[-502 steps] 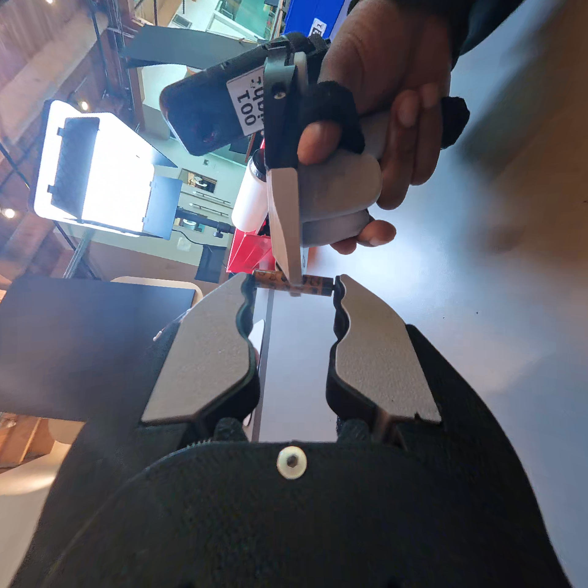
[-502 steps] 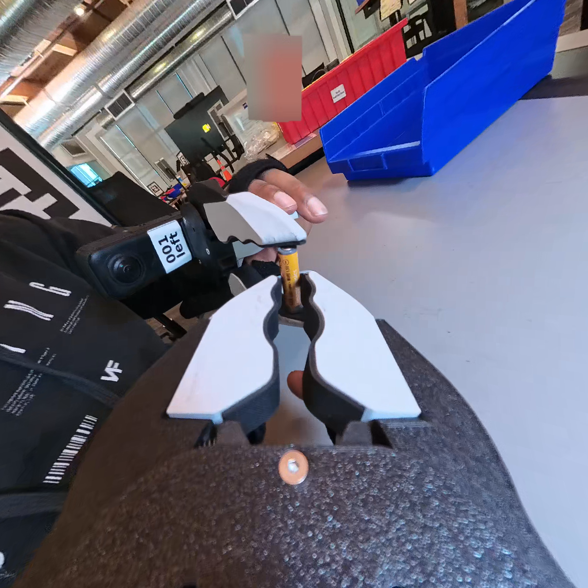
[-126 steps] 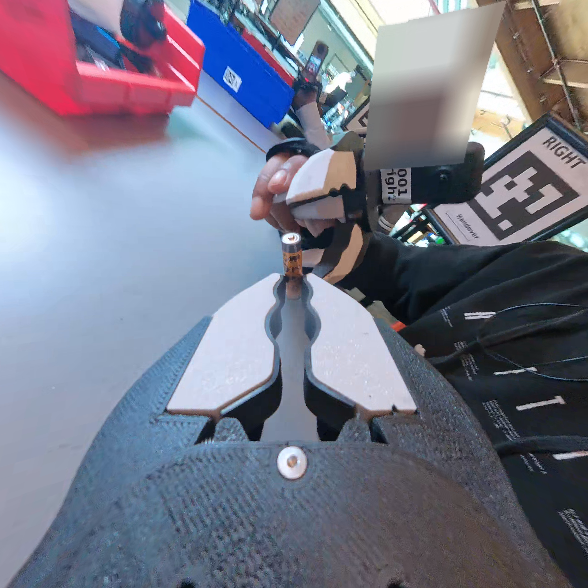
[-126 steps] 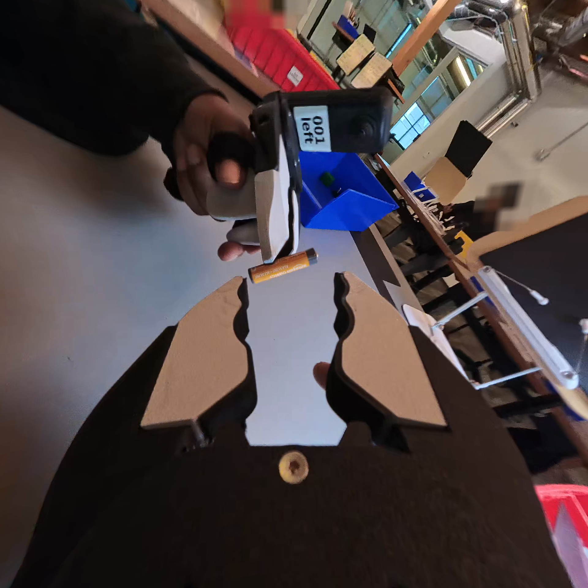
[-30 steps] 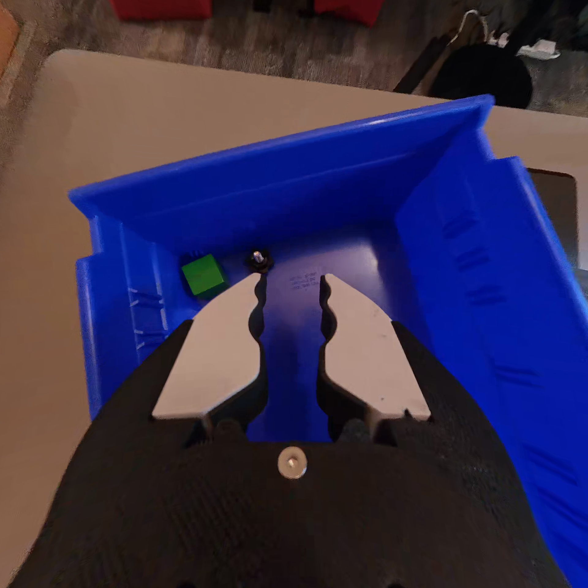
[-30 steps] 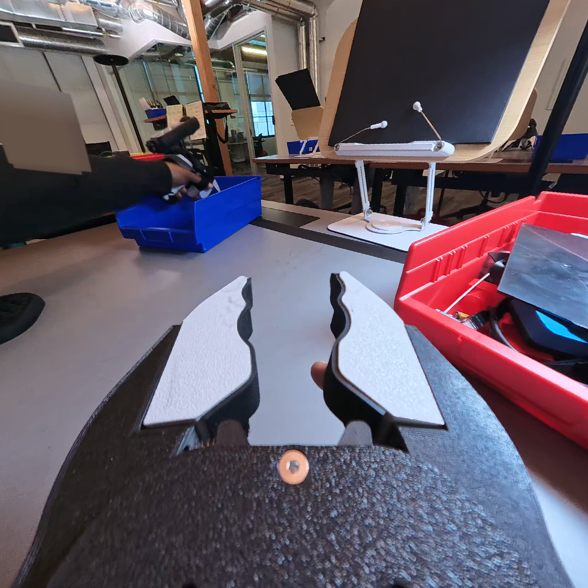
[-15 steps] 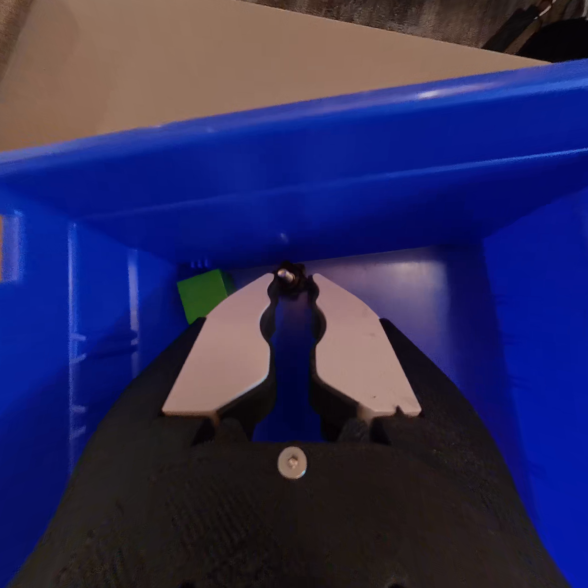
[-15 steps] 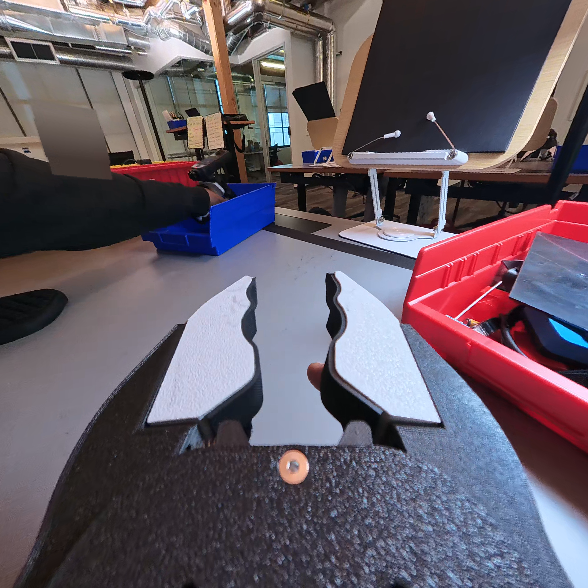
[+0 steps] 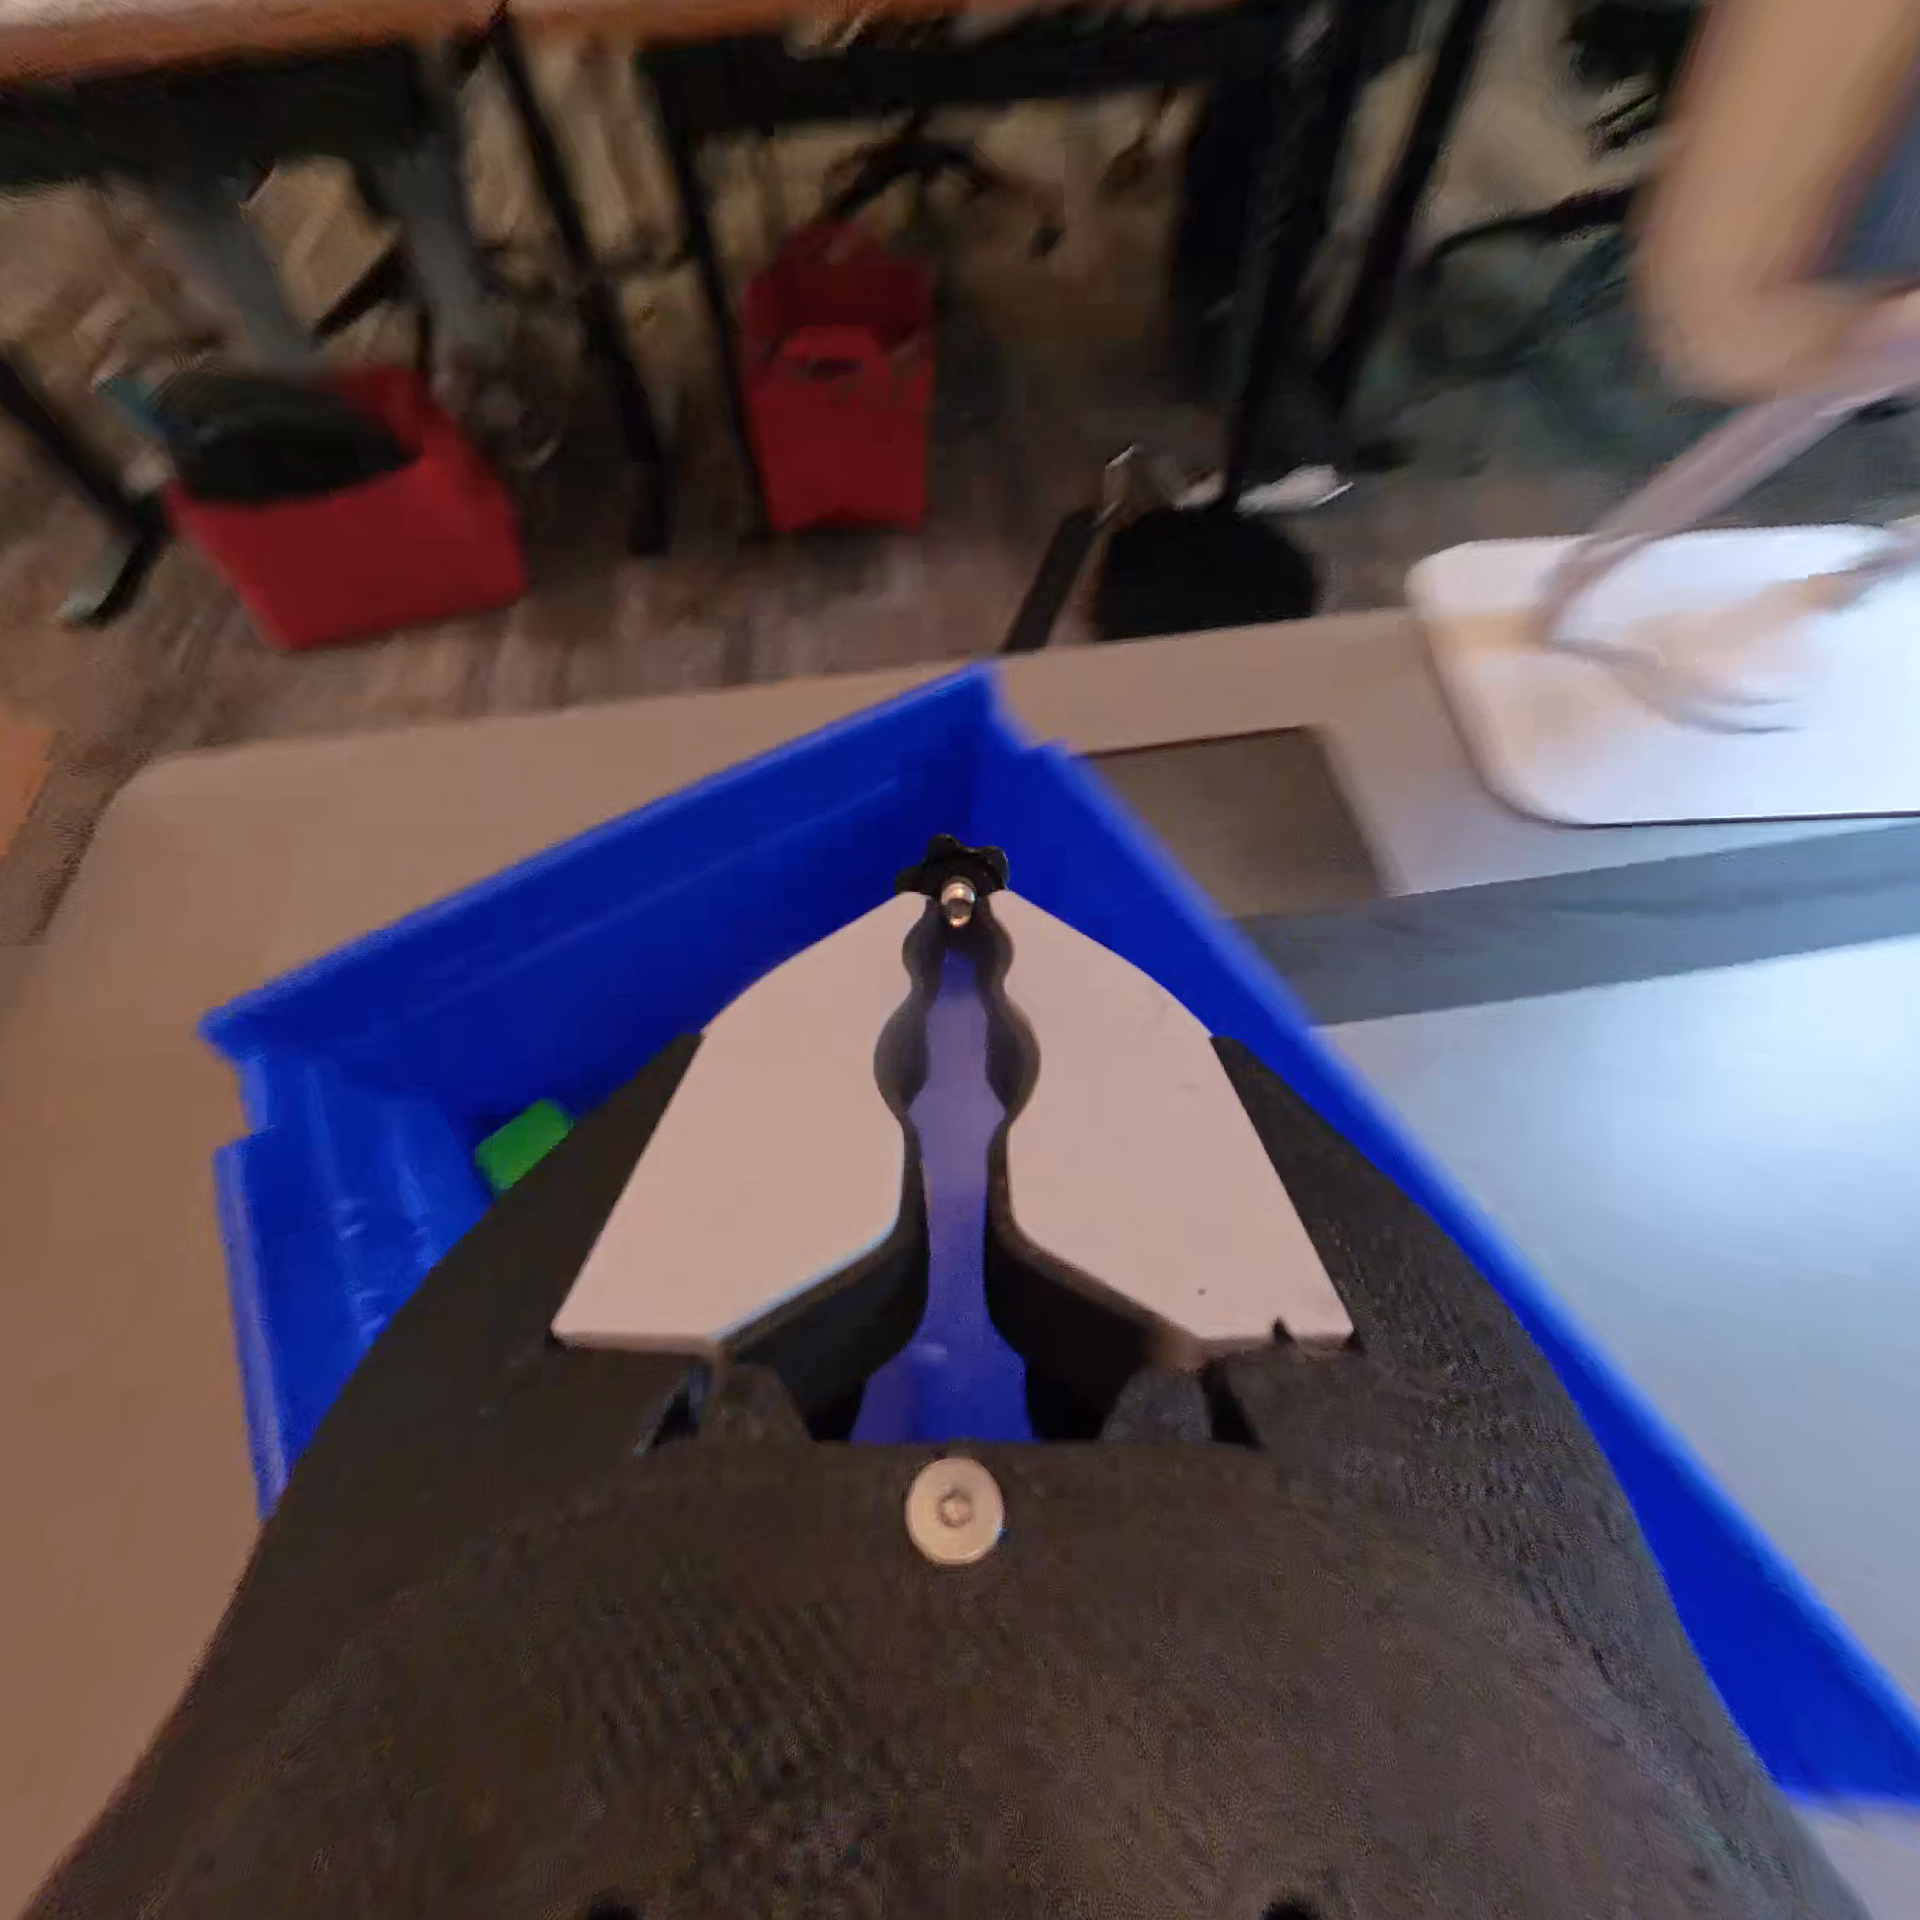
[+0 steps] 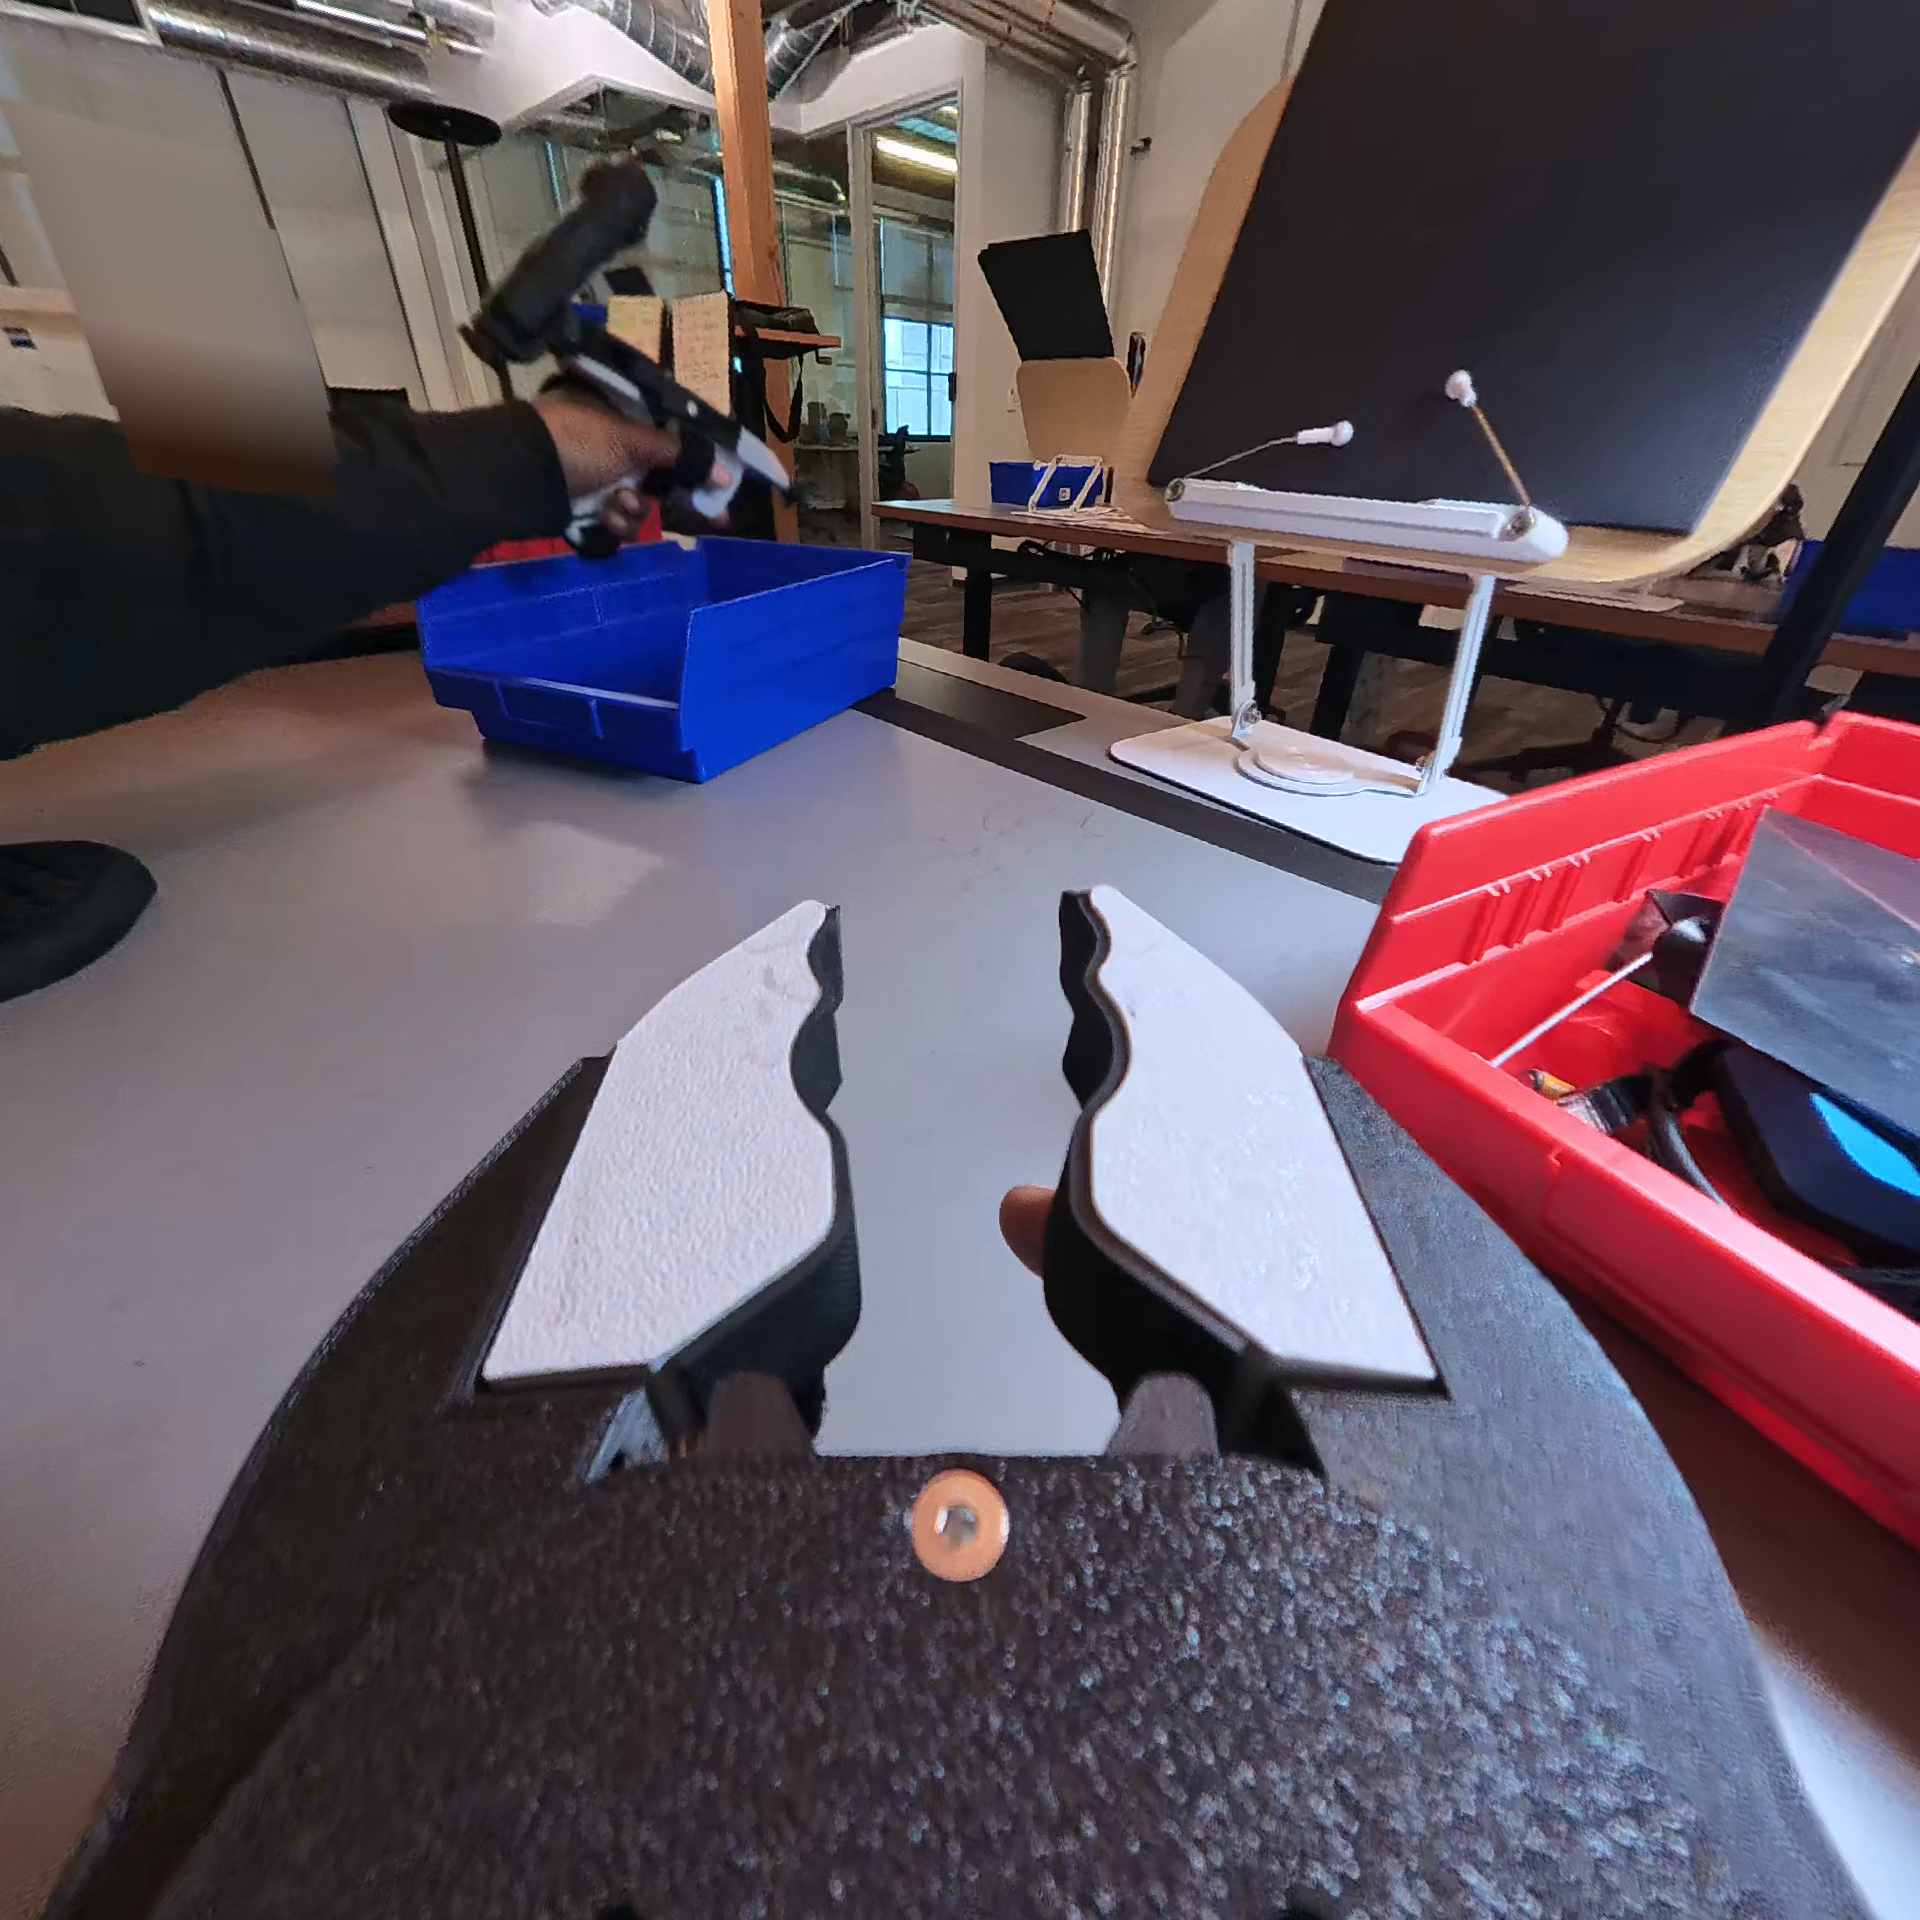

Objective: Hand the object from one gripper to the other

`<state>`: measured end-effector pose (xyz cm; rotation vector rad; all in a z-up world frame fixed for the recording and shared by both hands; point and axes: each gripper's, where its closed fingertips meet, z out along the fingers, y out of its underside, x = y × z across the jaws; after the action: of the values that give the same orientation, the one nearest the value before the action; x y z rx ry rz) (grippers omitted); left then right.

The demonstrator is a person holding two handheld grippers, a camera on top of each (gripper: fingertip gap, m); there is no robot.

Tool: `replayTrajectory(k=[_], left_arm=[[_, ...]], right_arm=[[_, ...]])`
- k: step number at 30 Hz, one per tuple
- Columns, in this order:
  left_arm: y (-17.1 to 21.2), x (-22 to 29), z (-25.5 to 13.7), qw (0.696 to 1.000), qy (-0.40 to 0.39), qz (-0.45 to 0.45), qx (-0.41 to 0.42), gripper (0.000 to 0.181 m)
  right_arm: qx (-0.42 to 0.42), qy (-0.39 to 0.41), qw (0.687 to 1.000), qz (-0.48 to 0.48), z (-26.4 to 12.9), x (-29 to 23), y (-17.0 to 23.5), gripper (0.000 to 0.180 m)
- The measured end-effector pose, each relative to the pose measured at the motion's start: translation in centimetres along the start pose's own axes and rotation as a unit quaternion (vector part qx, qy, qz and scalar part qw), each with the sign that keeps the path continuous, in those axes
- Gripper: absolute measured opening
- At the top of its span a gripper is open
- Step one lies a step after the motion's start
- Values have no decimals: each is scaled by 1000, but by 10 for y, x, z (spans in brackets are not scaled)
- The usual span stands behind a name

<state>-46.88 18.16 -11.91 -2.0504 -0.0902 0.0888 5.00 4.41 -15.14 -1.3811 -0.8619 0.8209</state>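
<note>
A small black knob with a metal stud (image 9: 954,883) is pinched at the tips of the left gripper (image 9: 954,914), held above the far corner of a blue bin (image 9: 582,956) where a green block (image 9: 523,1141) lies at the left. Across the grey table (image 10: 416,935), the right gripper (image 10: 945,925) hovers with its jaws wide and empty, near a red bin (image 10: 1621,1195) of clutter on its right

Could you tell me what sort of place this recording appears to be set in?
Most likely an open-plan workshop or lab: exposed ceiling ducts, rows of work tables, and plastic parts bins, a blue bin and a red bin of hardware, on a grey table.
</note>
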Motion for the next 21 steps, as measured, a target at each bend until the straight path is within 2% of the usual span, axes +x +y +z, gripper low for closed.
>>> replayTrajectory(k=[3,5,9,12,15,17,19,21], left_arm=[[-20,81,-50,987,152,4,46,5],[-18,143,-90,960,271,-8,63,6],[15,259,-168,870,486,-26,72,5],[54,324,-211,797,600,-47,53,5],[85,359,-230,750,657,-64,42,5],[105,369,-226,746,663,-62,19,5],[116,369,-221,744,665,-74,7,5],[122,368,-216,740,667,-87,-9,5]], right_arm=[[2,1,1000,-26,5,-7,-6,40],[11,-15,999,-34,10,-22,-18,39],[17,-49,994,-92,29,-62,-42,40],[19,-71,988,-139,51,-92,-54,42],[-3,-93,974,-206,77,-111,-42,47],[-4,-116,970,-213,89,-120,-31,43],[2,-136,971,-198,95,-124,-20,28],[4,-137,972,-192,97,-123,-11,25]])
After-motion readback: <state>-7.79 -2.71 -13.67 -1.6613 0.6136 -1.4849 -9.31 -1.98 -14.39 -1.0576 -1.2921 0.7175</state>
